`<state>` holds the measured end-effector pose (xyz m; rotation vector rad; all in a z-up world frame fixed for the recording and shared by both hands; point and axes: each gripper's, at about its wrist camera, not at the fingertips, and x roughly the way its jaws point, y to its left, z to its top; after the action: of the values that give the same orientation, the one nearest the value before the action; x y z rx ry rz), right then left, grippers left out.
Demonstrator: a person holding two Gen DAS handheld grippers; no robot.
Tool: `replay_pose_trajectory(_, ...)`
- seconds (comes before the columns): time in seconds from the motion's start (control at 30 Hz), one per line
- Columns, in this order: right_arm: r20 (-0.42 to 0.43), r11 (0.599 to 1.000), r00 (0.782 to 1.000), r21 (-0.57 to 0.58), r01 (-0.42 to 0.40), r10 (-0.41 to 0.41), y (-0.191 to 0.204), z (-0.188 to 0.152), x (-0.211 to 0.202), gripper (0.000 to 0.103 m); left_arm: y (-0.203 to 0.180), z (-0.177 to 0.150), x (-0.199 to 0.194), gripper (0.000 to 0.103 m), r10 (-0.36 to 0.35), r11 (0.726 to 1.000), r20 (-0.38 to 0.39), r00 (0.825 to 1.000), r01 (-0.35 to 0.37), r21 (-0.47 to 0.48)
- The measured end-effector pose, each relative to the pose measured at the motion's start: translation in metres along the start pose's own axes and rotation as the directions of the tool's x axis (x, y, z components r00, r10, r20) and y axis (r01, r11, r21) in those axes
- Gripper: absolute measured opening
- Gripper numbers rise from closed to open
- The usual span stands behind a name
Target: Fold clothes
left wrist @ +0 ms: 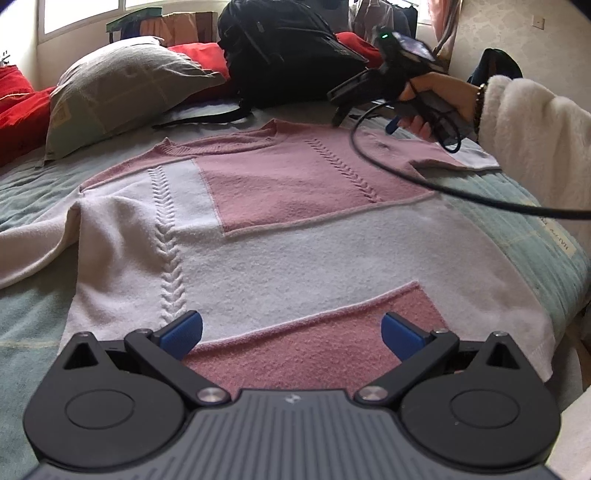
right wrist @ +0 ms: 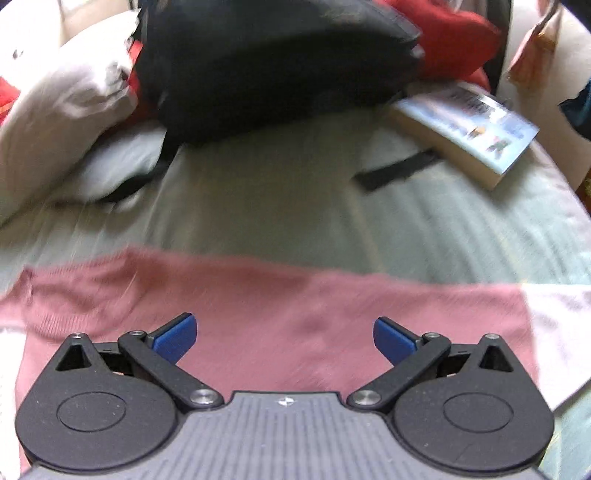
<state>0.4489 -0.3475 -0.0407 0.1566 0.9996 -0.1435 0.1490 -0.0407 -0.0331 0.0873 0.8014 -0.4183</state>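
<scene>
A pink-and-white sweater lies spread flat on the bed. The left gripper hovers over its hem, fingers spread wide, holding nothing. The right gripper hangs above the pink shoulder area, fingers likewise apart and empty; beyond them sit a black backpack and a book.

Bed w/ pale green quilted cover fills the rm. At 11 o'clock a grey pillow leans on red cushions; black backpack at 12. Windows behind, daylight coming in. Pale patterned wall w/ switch at 1 o'clock. Book lies by backpack.
</scene>
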Motion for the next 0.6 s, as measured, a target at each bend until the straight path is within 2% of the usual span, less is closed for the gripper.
replay_pose_trajectory(0.1,-0.032,0.999,0.999,-0.003,0.042,-0.042,0.013,-0.007,0.019,0.103,0.004,-0.002,0.002,0.102,0.002,1.0,-0.007,1.0,-0.002,-0.009)
replay_pose_trajectory(0.17,-0.014,0.996,0.996,-0.009,0.086,-0.086,0.017,-0.004,0.032,0.103,0.007,-0.004,0.005,0.102,0.013,1.0,-0.017,1.0,-0.013,-0.014)
replay_pose_trajectory(0.3,0.028,0.994,0.993,-0.015,0.112,-0.112,0.019,0.011,0.048,0.103,0.015,-0.005,0.016,0.102,0.023,0.999,-0.037,0.999,-0.024,-0.026)
replay_pose_trajectory(0.47,0.128,0.995,0.988,-0.046,0.09,-0.084,0.015,0.028,0.055,0.103,0.022,-0.007,0.02,0.102,0.048,0.997,-0.051,0.998,-0.051,-0.052)
replay_pose_trajectory(0.57,0.19,0.996,0.979,-0.045,0.077,-0.067,0.013,0.024,0.03,0.103,0.023,-0.009,0.016,0.102,0.055,0.997,-0.05,0.997,-0.057,-0.051)
replay_pose_trajectory(0.6,0.18,0.996,0.983,-0.067,0.052,-0.039,0.016,0.02,0.019,0.103,0.022,-0.009,0.015,0.102,0.055,0.997,-0.05,0.997,-0.058,-0.052)
